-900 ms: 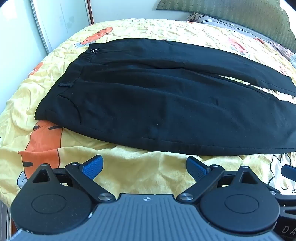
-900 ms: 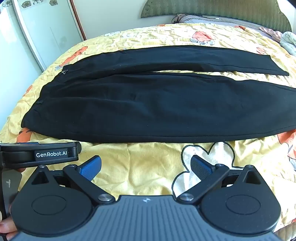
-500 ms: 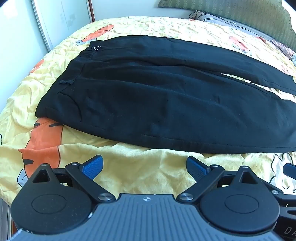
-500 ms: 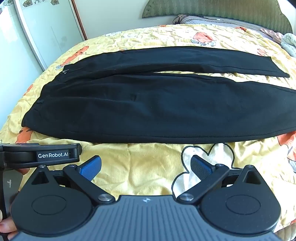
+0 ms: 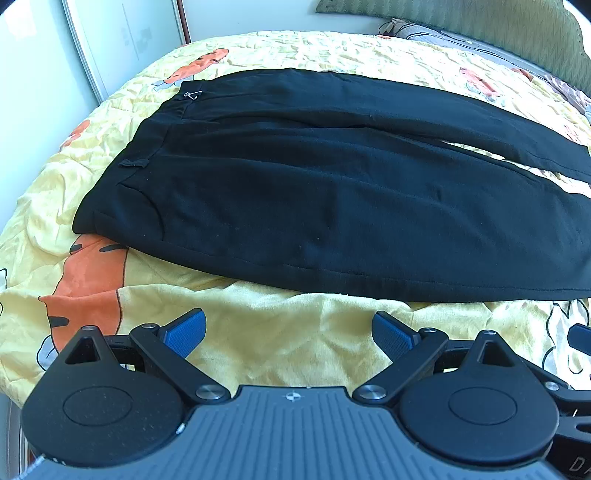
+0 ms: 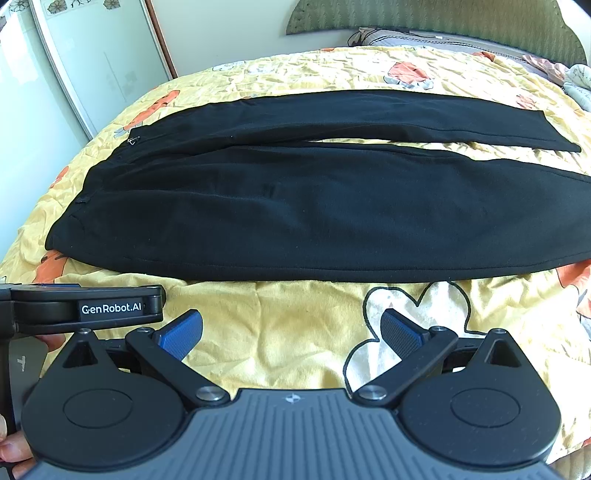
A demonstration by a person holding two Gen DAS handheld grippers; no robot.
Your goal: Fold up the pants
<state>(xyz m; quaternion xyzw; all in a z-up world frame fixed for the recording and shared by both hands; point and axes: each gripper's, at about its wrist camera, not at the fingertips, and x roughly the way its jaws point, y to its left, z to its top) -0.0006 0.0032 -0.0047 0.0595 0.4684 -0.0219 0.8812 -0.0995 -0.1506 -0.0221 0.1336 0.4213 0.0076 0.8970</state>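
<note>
Black pants [image 5: 332, 192] lie flat and unfolded on the bed, waistband to the left, both legs stretching right; they also show in the right wrist view [image 6: 314, 210]. A small metal clasp [image 5: 192, 95] sits at the waistband. My left gripper [image 5: 288, 330] is open and empty, over the yellow sheet just short of the pants' near edge. My right gripper [image 6: 291, 334] is open and empty, also short of the near edge, to the right of the left gripper, whose body [image 6: 85, 304] shows at the left.
The bed has a yellow sheet [image 6: 288, 325] with orange and white cartoon prints. A green headboard [image 6: 443, 18] and pillows stand at the far side. A white wardrobe door [image 5: 122, 44] stands at the far left. The bed edge drops off at the left.
Both grippers have moved slightly forward toward the pants; the pants sit a little higher and nearer in both views. The jaws stay open.
</note>
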